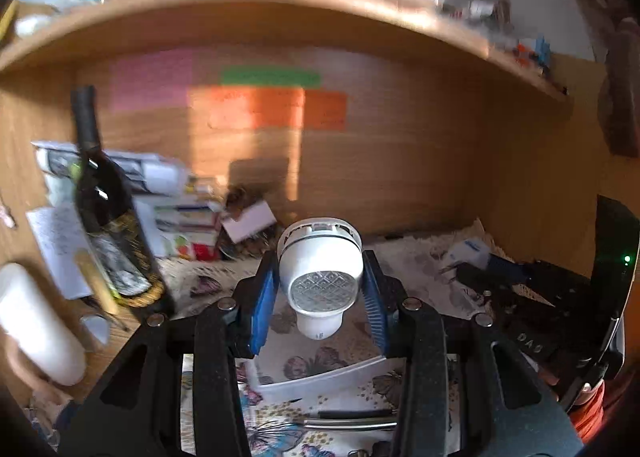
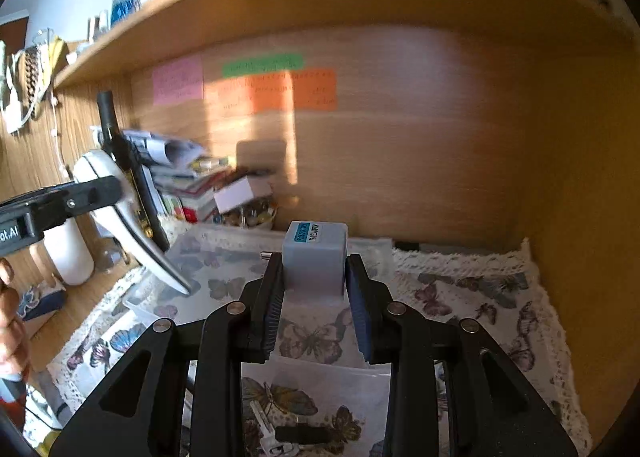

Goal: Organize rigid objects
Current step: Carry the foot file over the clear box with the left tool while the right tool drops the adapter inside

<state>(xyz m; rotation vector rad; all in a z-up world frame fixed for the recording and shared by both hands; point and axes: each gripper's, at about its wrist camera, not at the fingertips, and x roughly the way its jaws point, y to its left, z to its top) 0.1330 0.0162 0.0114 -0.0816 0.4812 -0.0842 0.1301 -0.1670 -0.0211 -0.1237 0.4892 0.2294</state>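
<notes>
My left gripper [image 1: 320, 287] is shut on a white handheld device [image 1: 320, 273] with a round silver patterned face, held above the butterfly-print cloth [image 1: 320, 361]. The same device [image 2: 120, 217] shows at the left of the right wrist view, long and white, in the left gripper's black fingers [image 2: 80, 193]. My right gripper [image 2: 314, 277] is shut on a grey travel adapter block [image 2: 316, 257] with a blue label, held above the cloth [image 2: 480, 297]. A clear plastic tray [image 1: 320, 377] lies under the left gripper; its rim [image 2: 140, 305] shows in the right view.
A dark wine bottle [image 1: 104, 209] stands at the left by a pile of papers and books [image 1: 180, 209]. A white bottle [image 1: 36, 325] is nearer left. A wooden shelf [image 1: 280, 5] hangs overhead. Metal utensils [image 1: 352, 421] and a key [image 2: 268, 429] lie on the cloth.
</notes>
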